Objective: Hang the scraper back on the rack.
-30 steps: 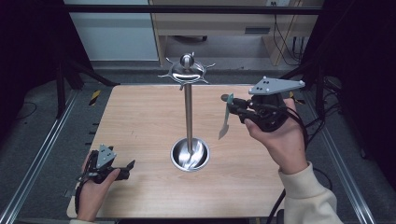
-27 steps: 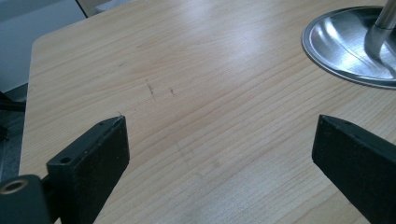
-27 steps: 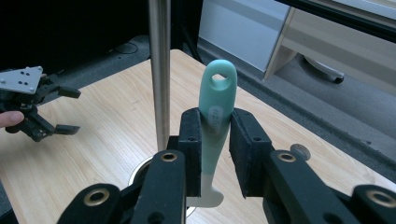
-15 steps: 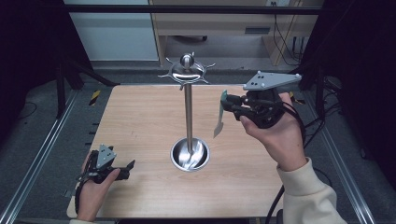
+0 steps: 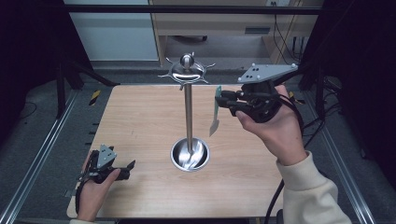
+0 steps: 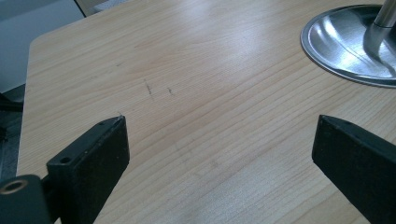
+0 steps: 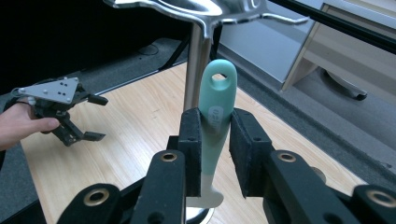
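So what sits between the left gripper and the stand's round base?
Nothing: in the left gripper view, bare wooden table runs from the open left gripper to the stand base. The high view agrees.

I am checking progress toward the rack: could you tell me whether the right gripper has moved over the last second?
Yes. The right gripper, shut on the teal-handled utensil, has risen and edged toward the steel stand, nearing its hook ring.
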`<state>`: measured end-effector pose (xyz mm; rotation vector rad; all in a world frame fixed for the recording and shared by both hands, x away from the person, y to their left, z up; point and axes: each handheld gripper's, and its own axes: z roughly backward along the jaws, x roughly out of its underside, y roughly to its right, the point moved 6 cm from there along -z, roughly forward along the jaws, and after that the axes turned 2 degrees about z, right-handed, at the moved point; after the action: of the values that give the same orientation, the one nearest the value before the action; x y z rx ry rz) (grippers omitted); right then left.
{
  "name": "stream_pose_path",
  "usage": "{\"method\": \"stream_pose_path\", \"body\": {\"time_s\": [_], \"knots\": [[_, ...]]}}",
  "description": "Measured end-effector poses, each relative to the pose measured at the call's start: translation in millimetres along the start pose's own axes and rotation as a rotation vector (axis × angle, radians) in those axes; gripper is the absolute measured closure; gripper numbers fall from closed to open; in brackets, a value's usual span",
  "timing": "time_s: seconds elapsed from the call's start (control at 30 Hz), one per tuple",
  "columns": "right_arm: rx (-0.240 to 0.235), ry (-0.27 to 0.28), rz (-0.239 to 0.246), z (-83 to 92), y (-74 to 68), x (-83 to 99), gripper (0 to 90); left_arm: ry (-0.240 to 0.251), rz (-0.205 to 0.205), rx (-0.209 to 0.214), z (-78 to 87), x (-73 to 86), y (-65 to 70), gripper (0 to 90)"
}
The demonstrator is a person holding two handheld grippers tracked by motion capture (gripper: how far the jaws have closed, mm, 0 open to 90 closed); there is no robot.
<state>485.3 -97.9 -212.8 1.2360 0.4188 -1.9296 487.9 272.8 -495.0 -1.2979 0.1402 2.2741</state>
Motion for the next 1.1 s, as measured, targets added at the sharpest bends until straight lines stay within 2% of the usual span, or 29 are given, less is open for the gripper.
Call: {"method": "stream_pose_path", "body": {"time_s": [0.17,1.1], "knots": [[-0.012,-0.008,0.003,-1.6,0.4,-6.6,74.8,-0.001,-0.001,0.0,-0.1,-0.1,0.1,3.8],[-0.035,-0.037,0.01,-10.2,-1.9,-15.0,74.6,-0.005,-0.005,0.0,-0.6,0.3,0.6,3.8]]}}
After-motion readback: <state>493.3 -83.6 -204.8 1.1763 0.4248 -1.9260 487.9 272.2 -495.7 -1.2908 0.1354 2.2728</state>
